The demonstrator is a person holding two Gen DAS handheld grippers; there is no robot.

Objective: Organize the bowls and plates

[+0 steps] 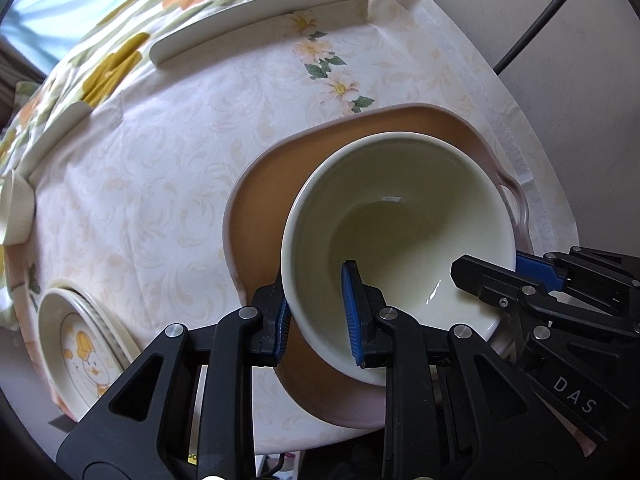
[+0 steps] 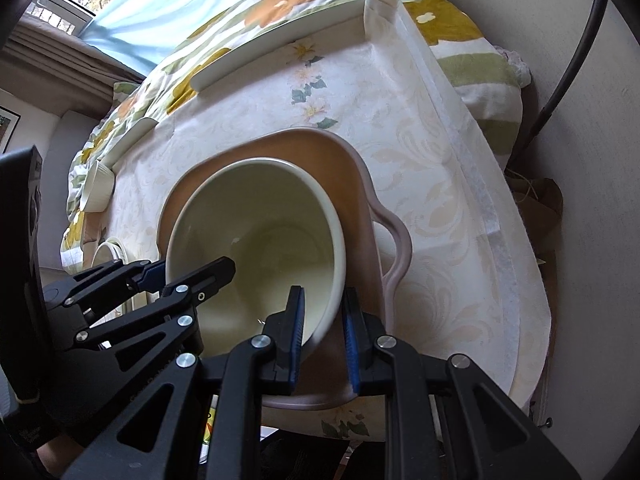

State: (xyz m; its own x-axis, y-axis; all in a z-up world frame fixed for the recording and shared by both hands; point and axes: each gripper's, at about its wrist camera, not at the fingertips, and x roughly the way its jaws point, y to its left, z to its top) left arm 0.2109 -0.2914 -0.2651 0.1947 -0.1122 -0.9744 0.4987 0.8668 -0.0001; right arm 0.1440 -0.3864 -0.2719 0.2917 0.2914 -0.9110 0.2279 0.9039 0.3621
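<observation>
A large cream bowl point(image 1: 400, 216) sits tilted on a brown tray with pinkish handles point(image 1: 264, 200). My left gripper point(image 1: 318, 314) straddles the bowl's near left rim, one finger inside and one outside, with small gaps at the wall. My right gripper point(image 2: 322, 330) straddles the near right rim point(image 2: 328, 312) the same way and also shows in the left wrist view point(image 1: 520, 280). The bowl point(image 2: 264, 240) and tray point(image 2: 360, 208) fill the middle of the right wrist view. The left gripper point(image 2: 160, 276) shows there too.
A duck-print plate stack point(image 1: 88, 352) lies at the near left. A small cream cup point(image 1: 18, 208) stands at the left edge. Two long cream plates point(image 1: 256, 20) lie at the far side. The table edge and a black cable point(image 2: 568, 60) are on the right.
</observation>
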